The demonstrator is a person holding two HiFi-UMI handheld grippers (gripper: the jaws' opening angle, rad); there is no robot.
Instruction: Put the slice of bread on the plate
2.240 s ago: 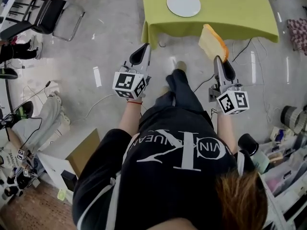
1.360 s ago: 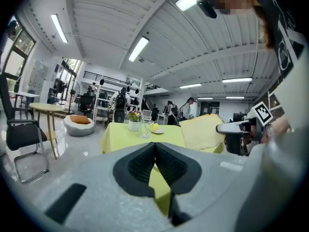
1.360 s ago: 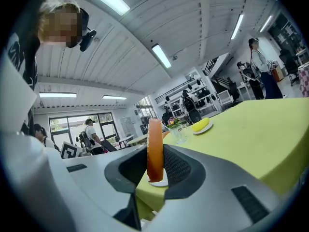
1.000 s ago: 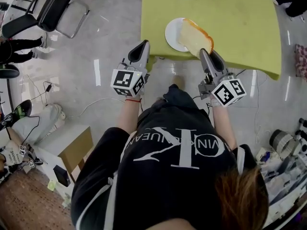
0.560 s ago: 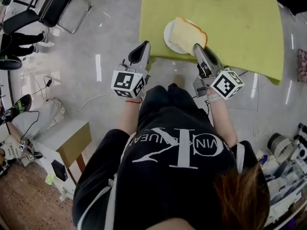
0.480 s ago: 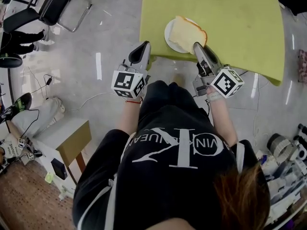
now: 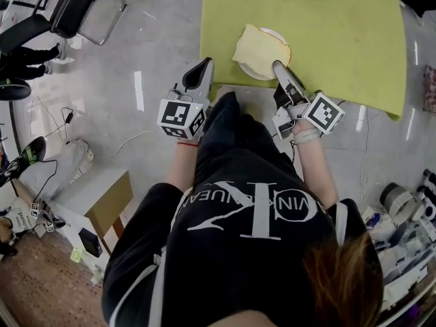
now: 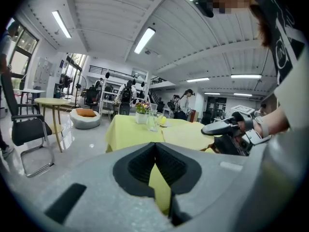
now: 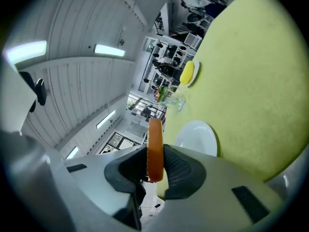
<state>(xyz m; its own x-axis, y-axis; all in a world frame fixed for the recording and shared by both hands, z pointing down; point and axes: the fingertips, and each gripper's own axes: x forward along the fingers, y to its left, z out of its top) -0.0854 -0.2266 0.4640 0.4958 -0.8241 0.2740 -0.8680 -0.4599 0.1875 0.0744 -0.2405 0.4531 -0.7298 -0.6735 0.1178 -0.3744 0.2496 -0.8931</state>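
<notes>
On the green surface (image 7: 340,39) a white plate (image 9: 199,137) stands near the front edge. The bread (image 7: 259,43) is over the plate and covers most of it; whether it touches the plate, I cannot tell. The right gripper (image 7: 279,68) has its fingers clamped on the crust. The left gripper (image 7: 204,65) hangs over the floor, just beside the surface, its fingers together with nothing between them.
</notes>
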